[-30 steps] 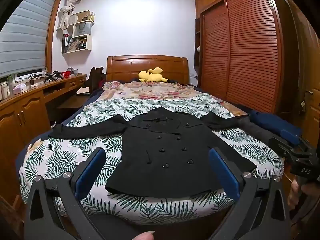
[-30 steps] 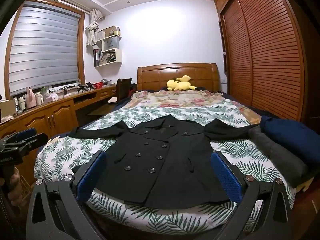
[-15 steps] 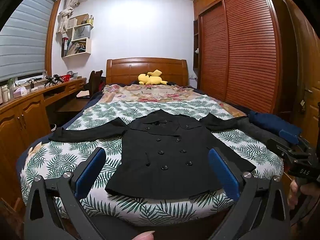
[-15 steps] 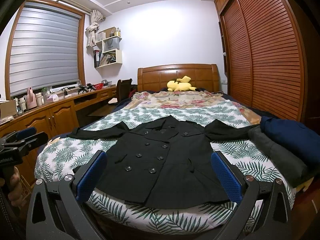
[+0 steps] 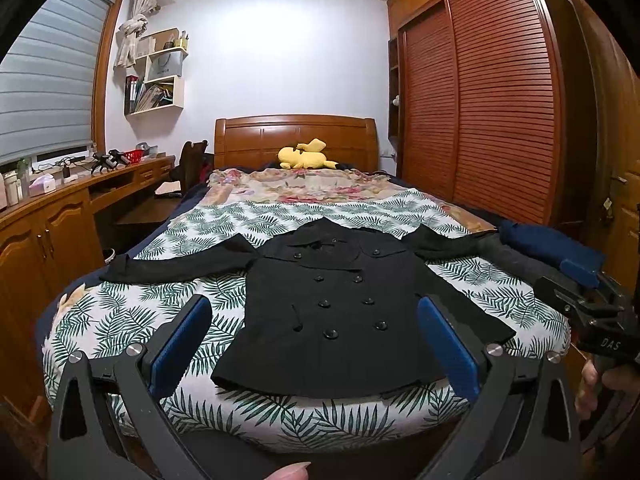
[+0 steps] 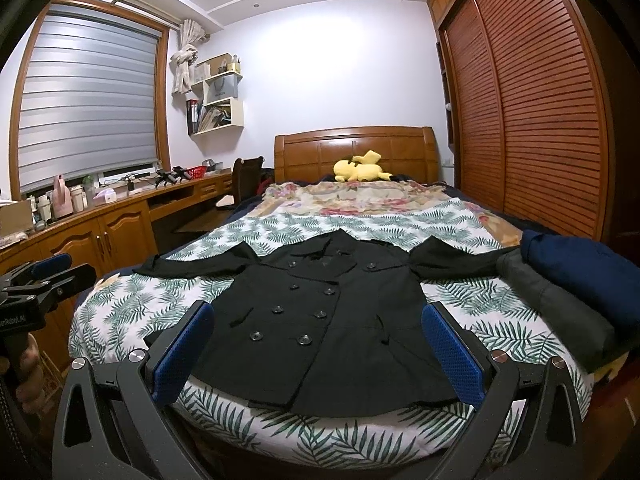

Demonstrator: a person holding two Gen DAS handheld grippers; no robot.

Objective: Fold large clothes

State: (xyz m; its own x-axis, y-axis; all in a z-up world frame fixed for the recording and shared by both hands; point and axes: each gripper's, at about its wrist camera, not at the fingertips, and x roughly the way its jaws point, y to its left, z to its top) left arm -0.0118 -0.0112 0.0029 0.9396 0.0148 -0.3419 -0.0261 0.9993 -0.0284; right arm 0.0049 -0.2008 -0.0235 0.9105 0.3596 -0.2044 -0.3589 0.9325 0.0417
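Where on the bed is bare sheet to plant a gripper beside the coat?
Bare leaf-print sheet lies near-left, bordered by the coat body and its left sleeve. A narrower patch lies right, between the coat and the grey bundle. The right edge is crowded with that bundle and a navy one.

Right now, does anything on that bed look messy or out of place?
Nothing looks spilled or damaged. The black coat lies flat and buttoned, sleeves spread wide. The only clutter is a dark blue garment and a grey one piled at the bed's right edge, touching the coat's sleeve end.
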